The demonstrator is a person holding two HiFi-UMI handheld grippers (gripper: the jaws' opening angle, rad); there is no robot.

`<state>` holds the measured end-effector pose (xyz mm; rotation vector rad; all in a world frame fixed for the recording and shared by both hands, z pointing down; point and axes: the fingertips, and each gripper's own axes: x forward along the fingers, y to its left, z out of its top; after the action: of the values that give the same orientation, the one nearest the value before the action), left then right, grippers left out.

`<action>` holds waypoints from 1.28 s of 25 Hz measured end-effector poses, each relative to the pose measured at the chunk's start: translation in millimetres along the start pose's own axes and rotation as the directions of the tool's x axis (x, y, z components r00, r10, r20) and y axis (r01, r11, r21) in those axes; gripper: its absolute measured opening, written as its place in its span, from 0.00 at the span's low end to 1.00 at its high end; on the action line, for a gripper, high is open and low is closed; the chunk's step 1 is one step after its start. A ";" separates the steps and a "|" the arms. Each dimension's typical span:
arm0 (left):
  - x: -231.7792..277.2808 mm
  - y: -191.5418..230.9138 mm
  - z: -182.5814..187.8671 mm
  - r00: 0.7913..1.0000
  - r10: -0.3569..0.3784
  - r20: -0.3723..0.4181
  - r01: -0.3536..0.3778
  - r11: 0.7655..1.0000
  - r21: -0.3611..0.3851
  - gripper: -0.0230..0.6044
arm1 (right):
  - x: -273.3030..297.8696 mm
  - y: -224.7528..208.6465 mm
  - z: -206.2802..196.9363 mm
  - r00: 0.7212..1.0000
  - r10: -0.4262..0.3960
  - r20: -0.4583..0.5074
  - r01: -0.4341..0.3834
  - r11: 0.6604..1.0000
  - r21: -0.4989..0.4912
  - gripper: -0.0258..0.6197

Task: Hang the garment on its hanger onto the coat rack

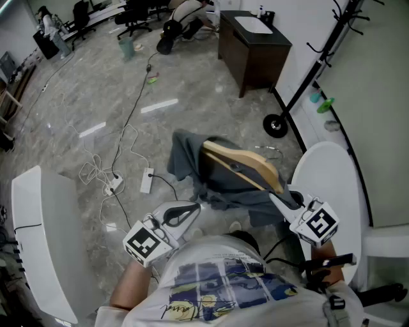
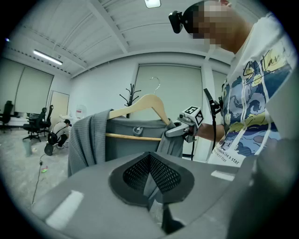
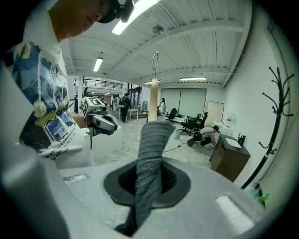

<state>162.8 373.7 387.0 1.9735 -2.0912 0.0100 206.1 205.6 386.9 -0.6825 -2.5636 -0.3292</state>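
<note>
A grey garment (image 1: 211,169) hangs on a wooden hanger (image 1: 246,165), held up in front of me above the floor. My right gripper (image 1: 278,193) is shut on the garment at the hanger's right end. In the right gripper view a band of grey fabric (image 3: 148,158) runs between the jaws, with the hanger's wood (image 3: 153,100) and metal hook (image 3: 155,60) above. My left gripper (image 1: 192,208) is shut and holds nothing, down and to the left of the garment. The black coat rack (image 1: 313,70) stands at the far right by the wall, well away from the hanger.
A dark wooden cabinet (image 1: 252,48) stands left of the rack's round base (image 1: 276,126). A white round seat (image 1: 329,179) is close on my right and a white panel (image 1: 45,236) on my left. Cables and a power strip (image 1: 147,181) lie on the floor. A person (image 1: 188,16) crouches far back.
</note>
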 end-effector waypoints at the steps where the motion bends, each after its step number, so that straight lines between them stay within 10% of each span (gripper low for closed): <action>1: -0.4 4.0 0.4 1.000 0.007 -0.004 -0.007 1.000 0.000 0.04 | 5.6 -4.8 5.1 1.000 0.000 0.002 0.000 1.000 0.002 0.05; 15: 14.7 18.4 -10.4 0.990 -0.140 -0.031 0.140 0.990 -0.014 0.04 | 13.1 -22.1 14.3 0.995 -0.097 -0.027 0.099 0.992 0.081 0.05; 32: 266.0 91.4 79.3 0.975 -0.221 -0.036 0.223 0.974 0.045 0.04 | -38.6 -311.1 10.2 0.990 -0.141 0.017 0.139 0.986 0.088 0.05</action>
<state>47.9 105.2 378.7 2.2110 -1.8573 0.0482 70.5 -70.5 325.4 -0.4781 -2.6372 -0.2559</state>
